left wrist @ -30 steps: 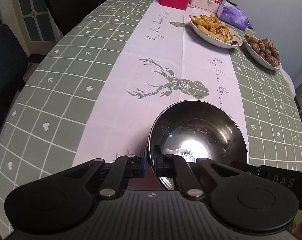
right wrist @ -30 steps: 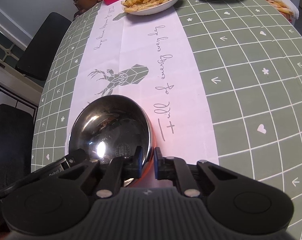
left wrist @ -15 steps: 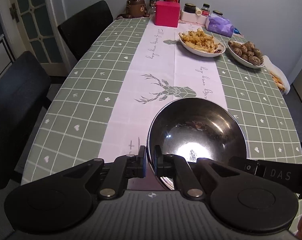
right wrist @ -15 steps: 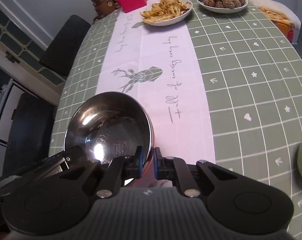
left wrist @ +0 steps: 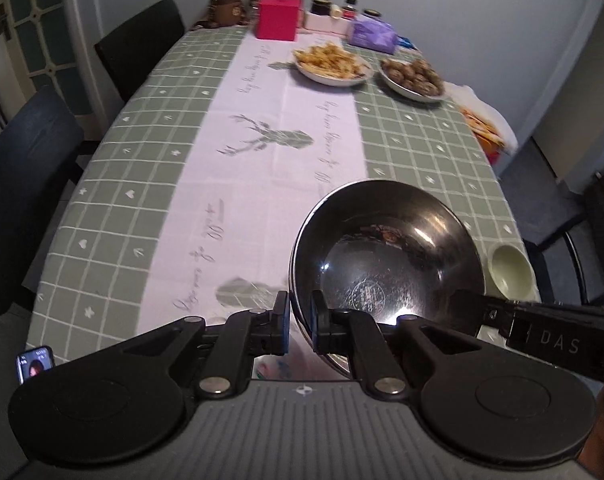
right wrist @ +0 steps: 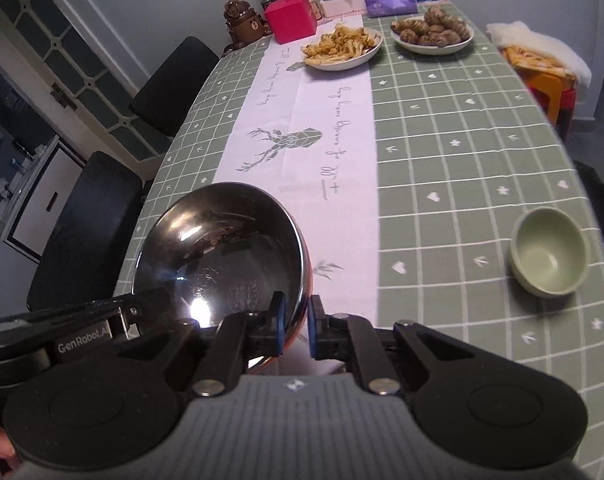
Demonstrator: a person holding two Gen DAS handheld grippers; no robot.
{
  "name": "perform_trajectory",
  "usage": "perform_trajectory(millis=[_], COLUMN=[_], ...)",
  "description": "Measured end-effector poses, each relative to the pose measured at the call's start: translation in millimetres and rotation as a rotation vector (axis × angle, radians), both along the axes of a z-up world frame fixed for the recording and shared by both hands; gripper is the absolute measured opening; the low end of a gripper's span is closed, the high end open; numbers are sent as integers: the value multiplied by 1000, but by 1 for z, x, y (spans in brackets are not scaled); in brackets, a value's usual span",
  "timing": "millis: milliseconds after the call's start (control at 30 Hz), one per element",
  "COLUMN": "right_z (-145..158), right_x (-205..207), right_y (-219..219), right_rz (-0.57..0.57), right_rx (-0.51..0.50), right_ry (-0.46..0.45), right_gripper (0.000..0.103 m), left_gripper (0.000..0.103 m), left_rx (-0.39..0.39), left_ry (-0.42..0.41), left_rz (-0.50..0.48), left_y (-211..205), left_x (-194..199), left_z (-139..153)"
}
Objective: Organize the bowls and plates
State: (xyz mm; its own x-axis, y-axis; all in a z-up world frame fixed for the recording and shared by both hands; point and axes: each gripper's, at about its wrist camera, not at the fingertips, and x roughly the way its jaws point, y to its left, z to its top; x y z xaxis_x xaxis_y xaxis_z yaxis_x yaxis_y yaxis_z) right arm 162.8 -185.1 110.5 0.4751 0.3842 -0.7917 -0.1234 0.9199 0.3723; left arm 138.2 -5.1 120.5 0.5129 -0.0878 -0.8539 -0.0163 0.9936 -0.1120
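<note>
steel bowl (left wrist: 386,256) empty, green bowl (right wrist: 548,256) empty

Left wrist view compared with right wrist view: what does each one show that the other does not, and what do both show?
Only the left wrist view shows a phone at the near table edge. Only the right wrist view shows an orange stool beside the table and a white cabinet behind the chairs. Both show the steel bowl clamped at its rim by the left gripper and right gripper, the green cup, the fries plate and the pink box.
</note>
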Motion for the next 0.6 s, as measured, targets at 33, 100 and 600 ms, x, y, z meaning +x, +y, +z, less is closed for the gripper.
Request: perform_trajectory(millis=[33, 100, 600], right_z=[2, 4, -50], right_x=[-8, -22, -58], right_y=[-8, -22, -67], right_rz=[-4, -6, -23], right_rx=[-6, -24, -106], right_ry=[-7, -13, 107], right_gripper=[9, 9, 9], left_gripper=[11, 12, 13], left_rx=[-7, -13, 52], left_ry=[11, 31, 181], left_rz=[-21, -57, -158], left_y=[-7, -21, -80], left_x=[-7, -17, -41], left_z=[-1, -5, -58])
